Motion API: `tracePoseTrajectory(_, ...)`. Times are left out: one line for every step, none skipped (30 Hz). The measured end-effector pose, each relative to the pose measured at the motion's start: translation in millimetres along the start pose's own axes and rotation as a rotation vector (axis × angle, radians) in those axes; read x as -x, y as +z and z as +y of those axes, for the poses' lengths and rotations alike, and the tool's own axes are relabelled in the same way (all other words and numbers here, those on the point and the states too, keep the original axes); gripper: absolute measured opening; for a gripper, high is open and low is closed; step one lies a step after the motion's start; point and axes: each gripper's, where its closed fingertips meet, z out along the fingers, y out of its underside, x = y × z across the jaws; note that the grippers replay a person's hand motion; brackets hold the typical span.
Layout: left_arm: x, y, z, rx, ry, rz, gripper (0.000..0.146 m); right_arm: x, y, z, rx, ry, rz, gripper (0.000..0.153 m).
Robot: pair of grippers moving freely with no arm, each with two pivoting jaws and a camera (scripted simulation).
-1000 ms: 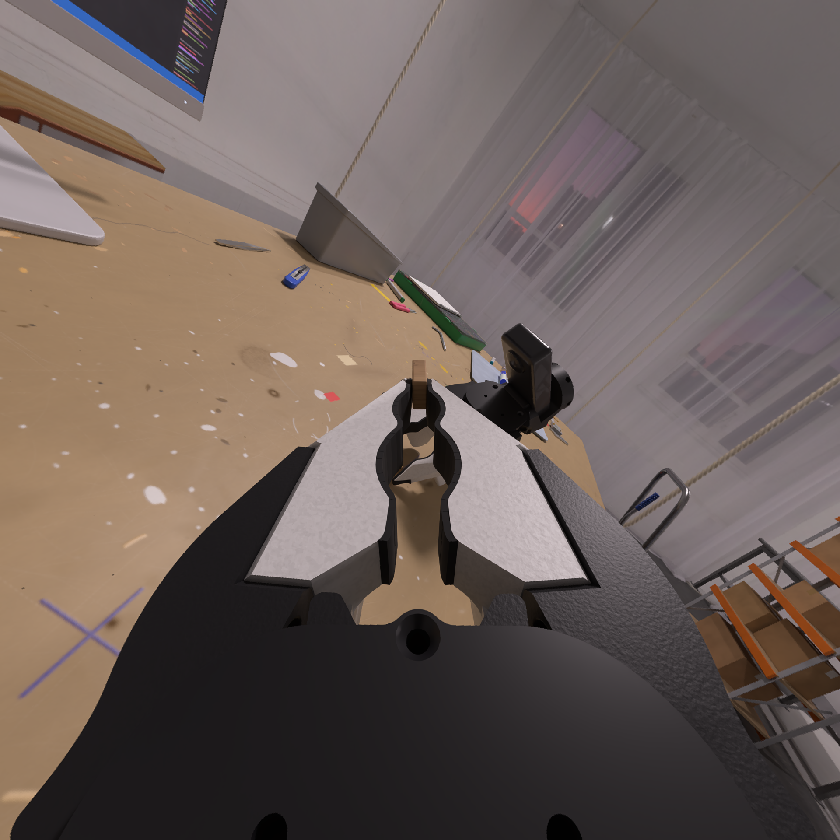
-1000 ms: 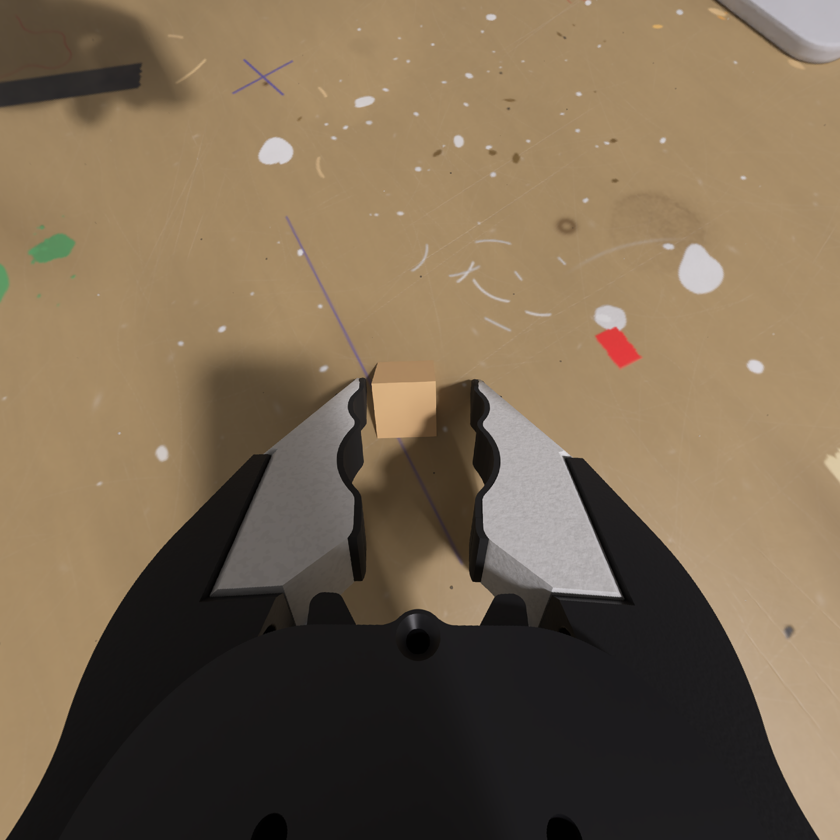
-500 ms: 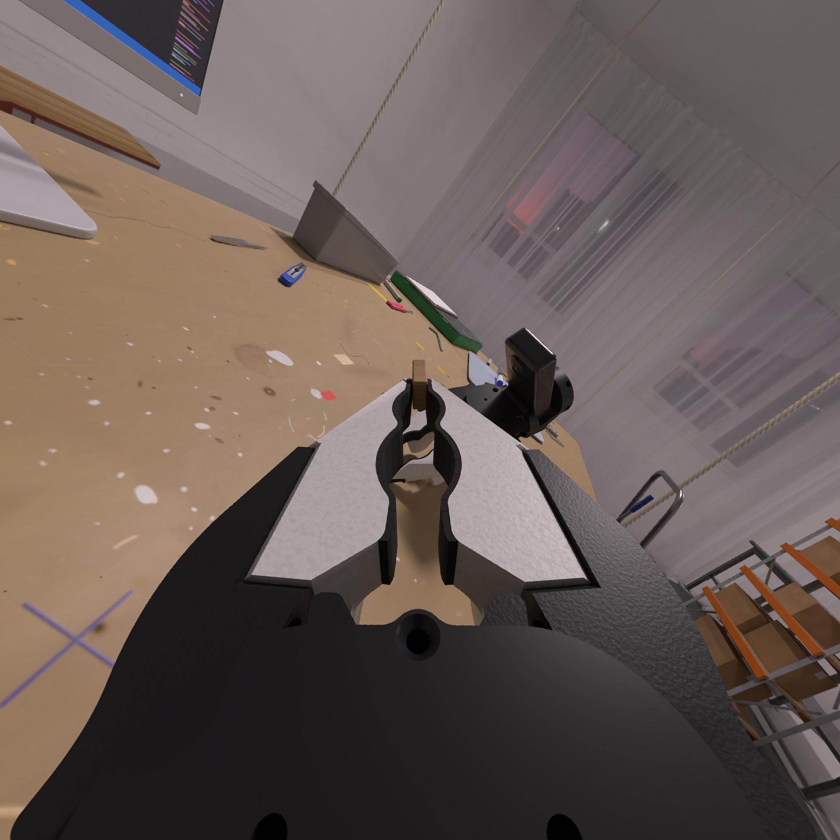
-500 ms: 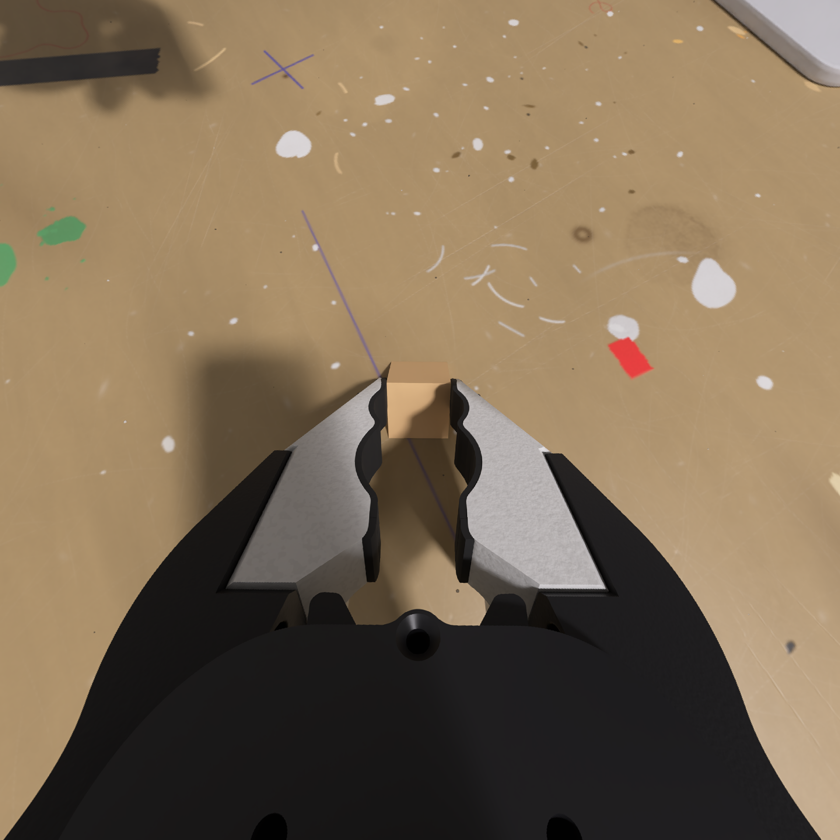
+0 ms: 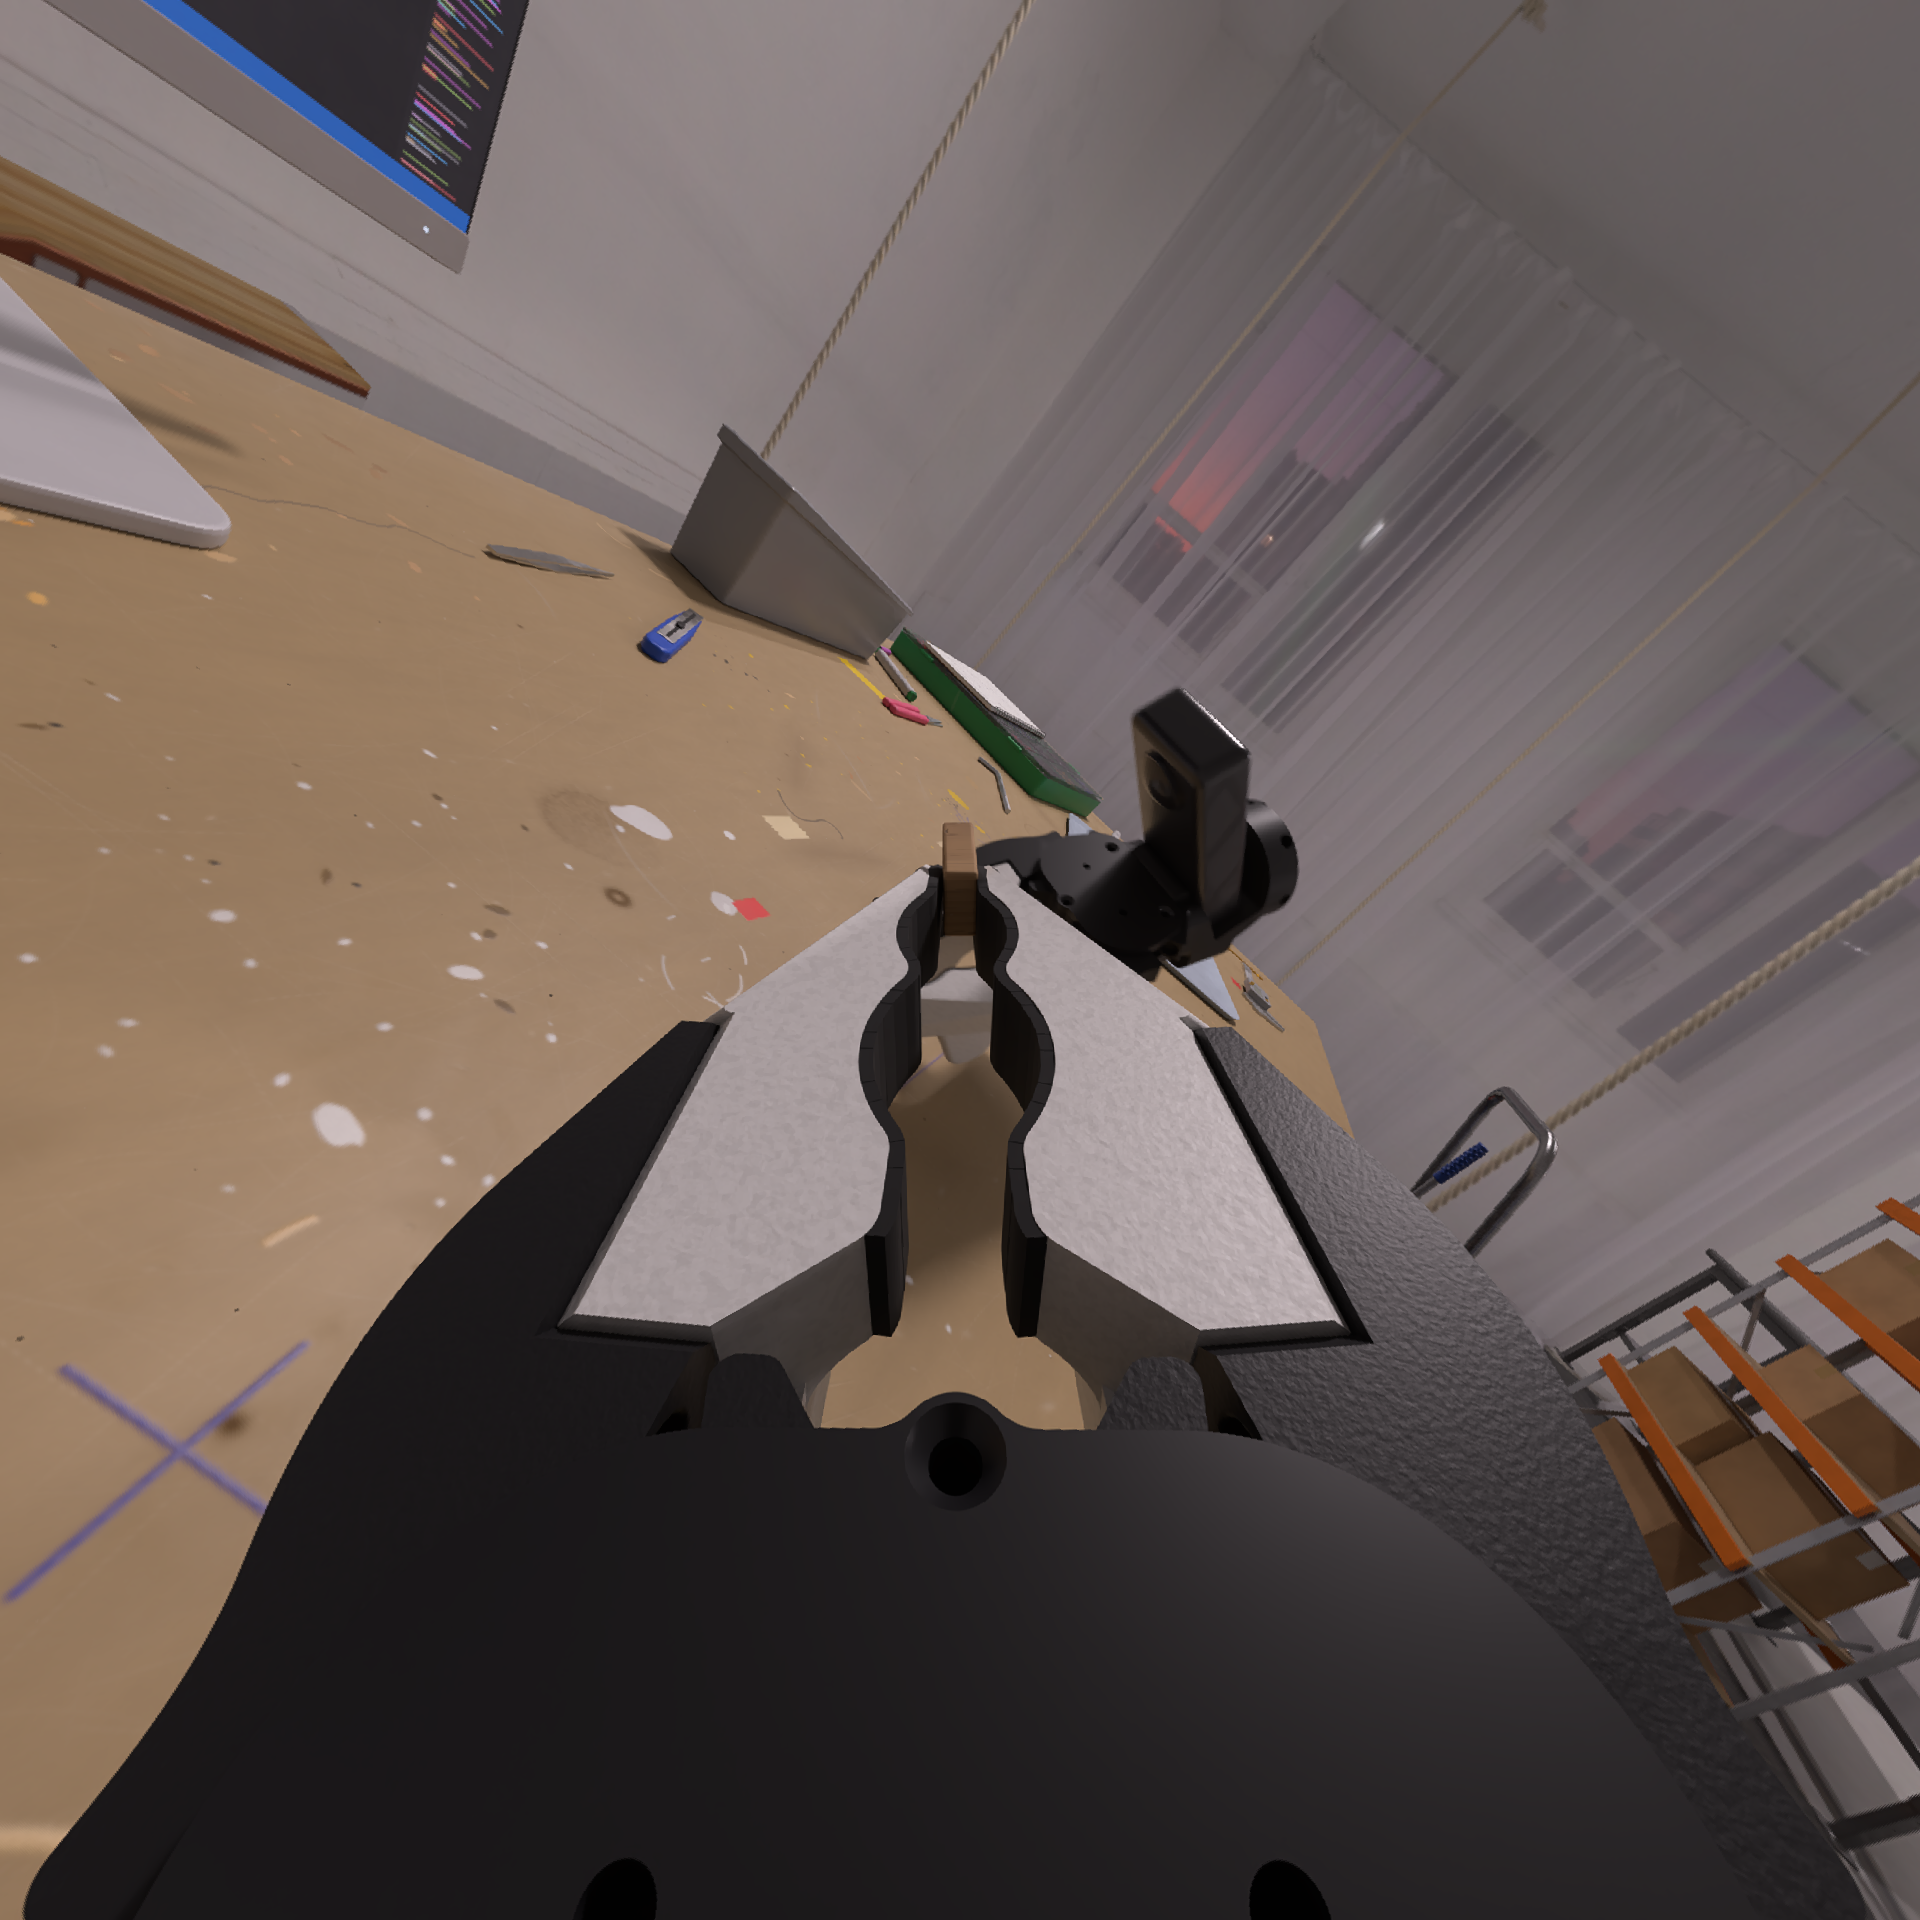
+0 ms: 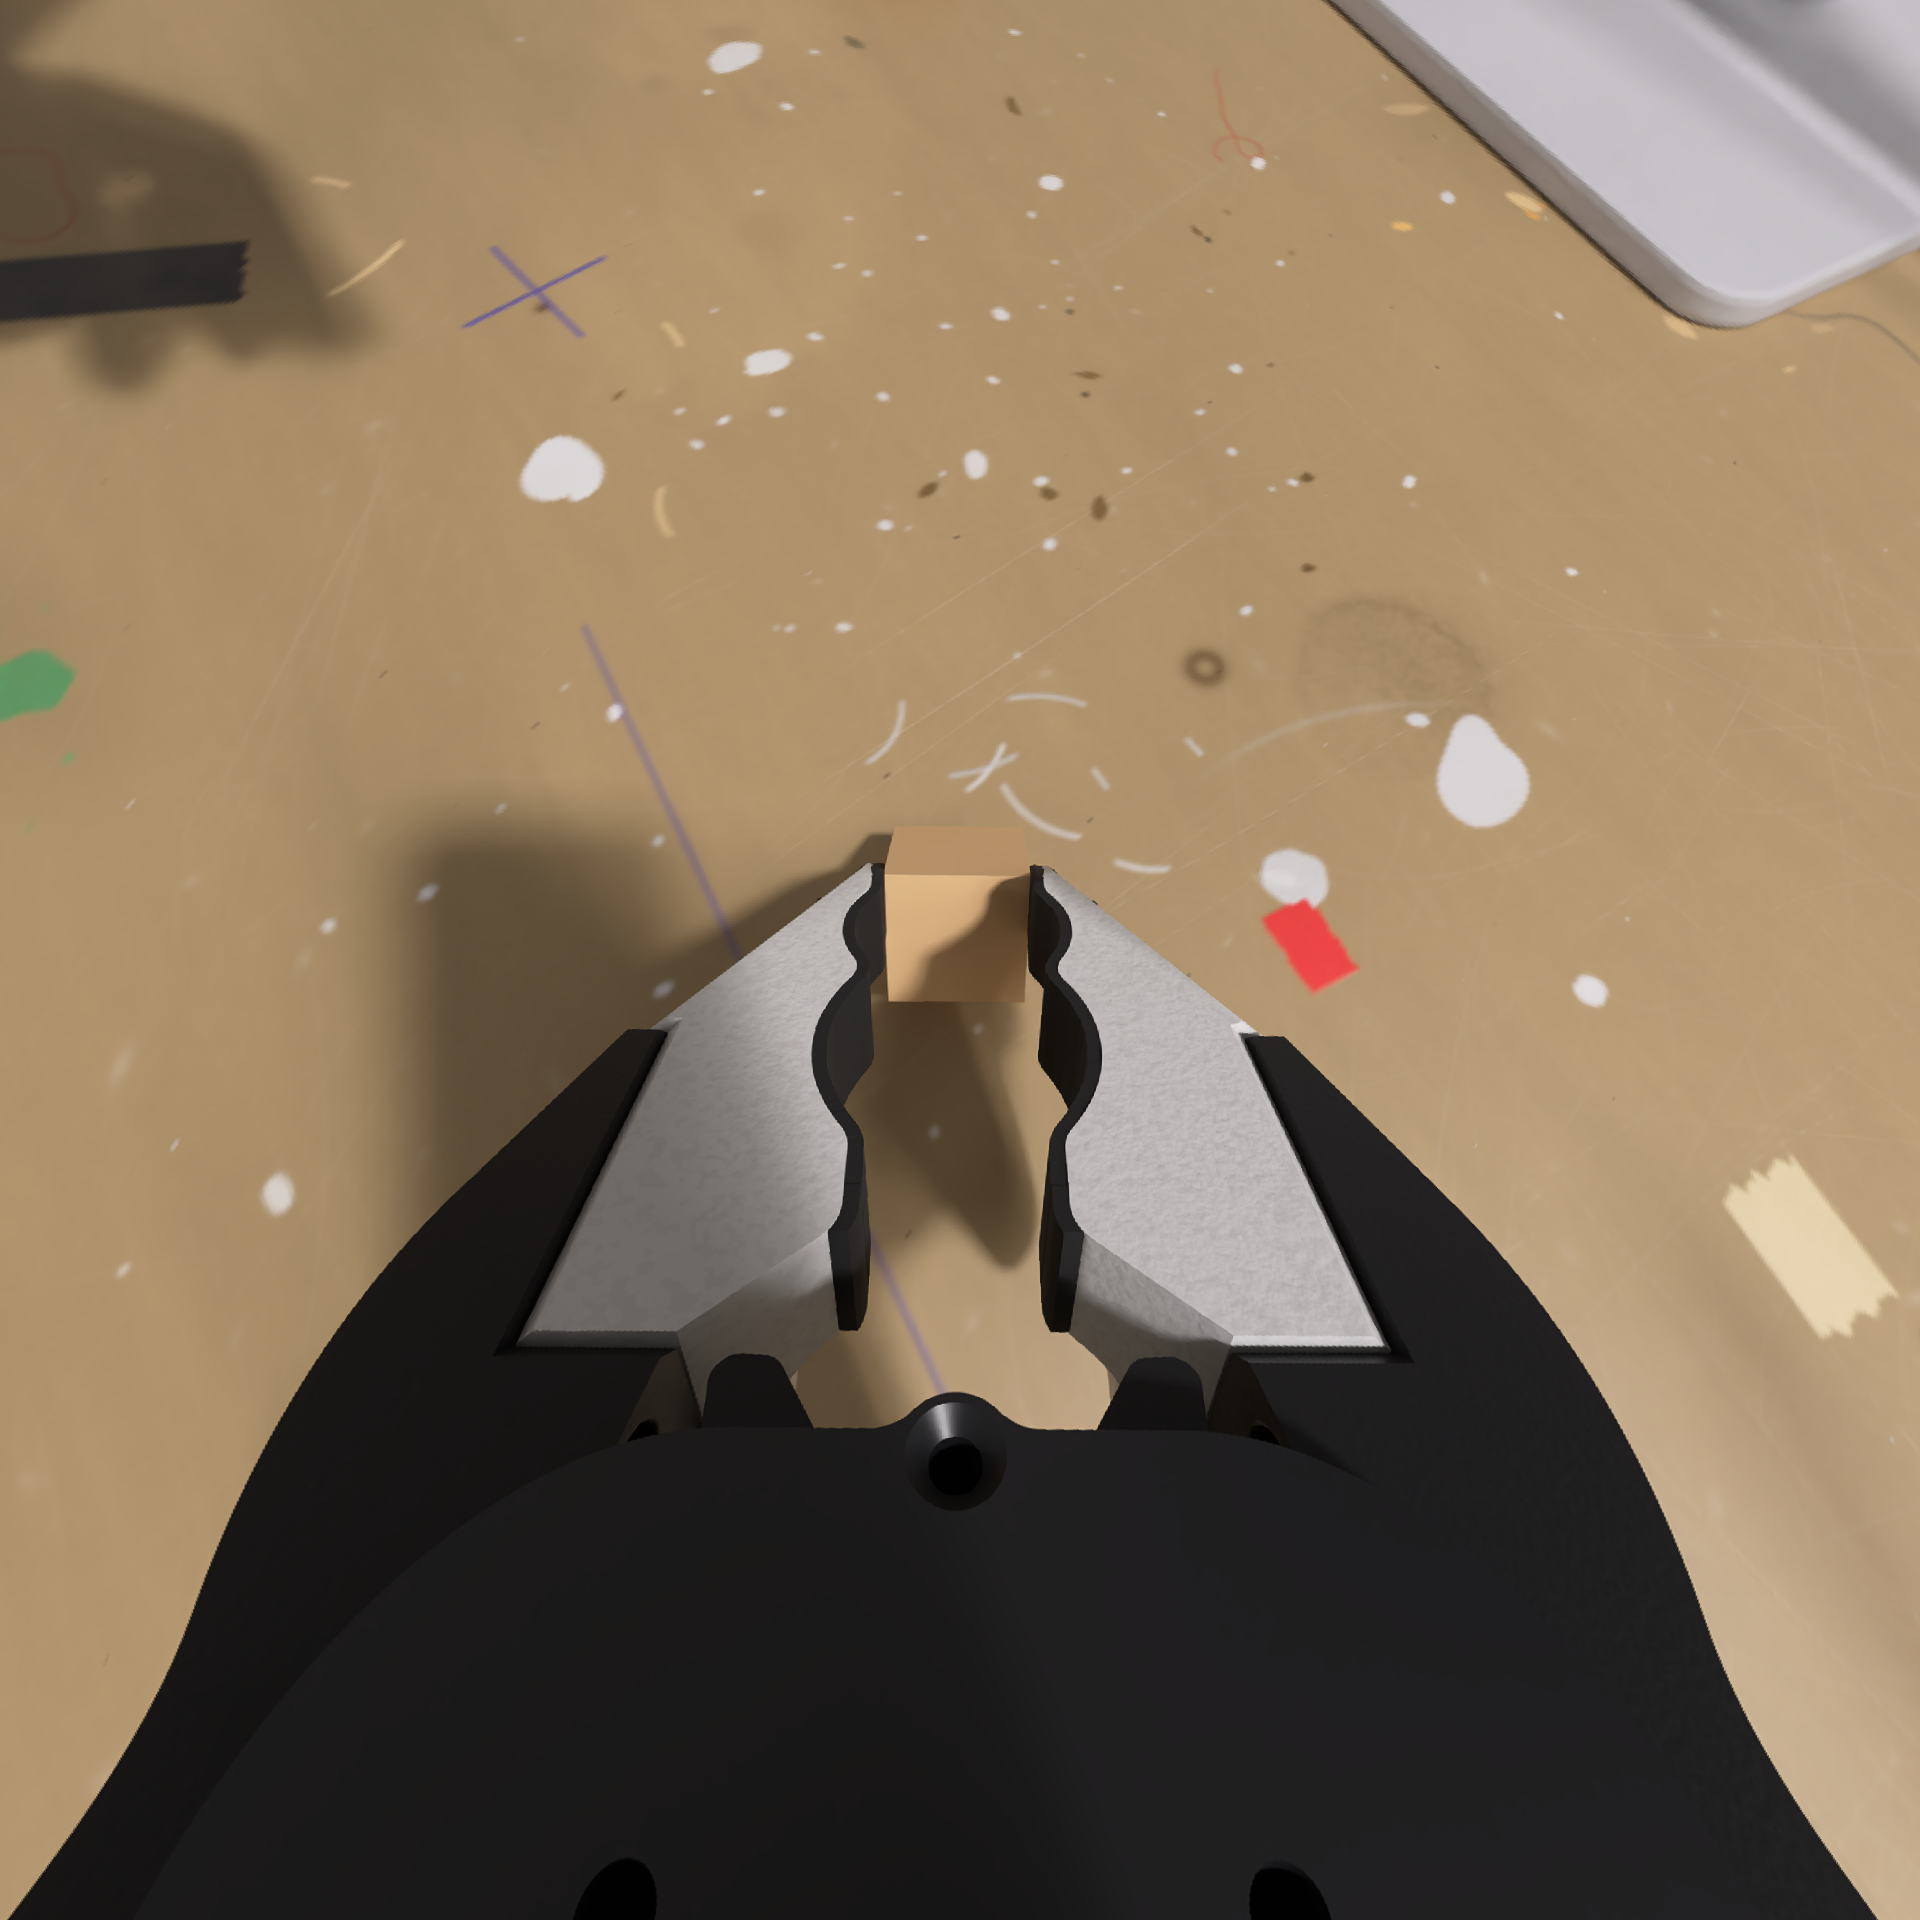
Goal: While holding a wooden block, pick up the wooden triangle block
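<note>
- Wooden block (image 5: 957, 878), thin and seen edge-on, sits pinched at the tips of the left gripper (image 5: 957, 904); its fingers (image 5: 800, 1091) stand narrow, closed on it.
- Right gripper (image 6: 956, 925) grips a tan block (image 6: 956, 920) between its fingertips, fingers (image 6: 717, 1164) pressed against both side faces (whether this is the triangle cannot be told from here).
- From the left wrist view, the right gripper shows as a black body (image 5: 1174, 862) just beyond the left fingertips, low over the tabletop (image 5: 312, 831).
- Paint flecks dot the tabletop; a red patch (image 6: 1309, 943) lies just right of the right fingers, a beige tape strip (image 6: 1808, 1245) farther right.
- A grey bin (image 5: 779, 545), a blue knife (image 5: 670, 634) and a green board (image 5: 987, 727) lie along the far edge.
- A white slab (image 6: 1683, 135) fills the right wrist view's upper right corner.
</note>
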Motion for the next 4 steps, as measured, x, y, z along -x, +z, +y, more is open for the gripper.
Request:
tracePoseTrajectory(0.0,0.4,0.2,0.001,-0.001,0.001,0.005,-4.3,4.4,-2.3,0.009,0.018,0.001,0.026)
tracePoseTrajectory(-0.1,0.8,0.5,0.001,-0.001,0.003,0.005,-7.7,9.0,-4.2,0.013,0.032,0.002,0.026)
tracePoseTrajectory(-0.3,1.1,0.8,0.001,-0.002,0.004,0.005,-10.0,13.8,-5.4,0.015,0.041,0.001,0.026)
tracePoseTrajectory(-0.5,1.2,1.0,0.001,-0.003,0.006,0.005,-11.3,17.6,-6.0,0.020,0.050,-0.002,0.026)
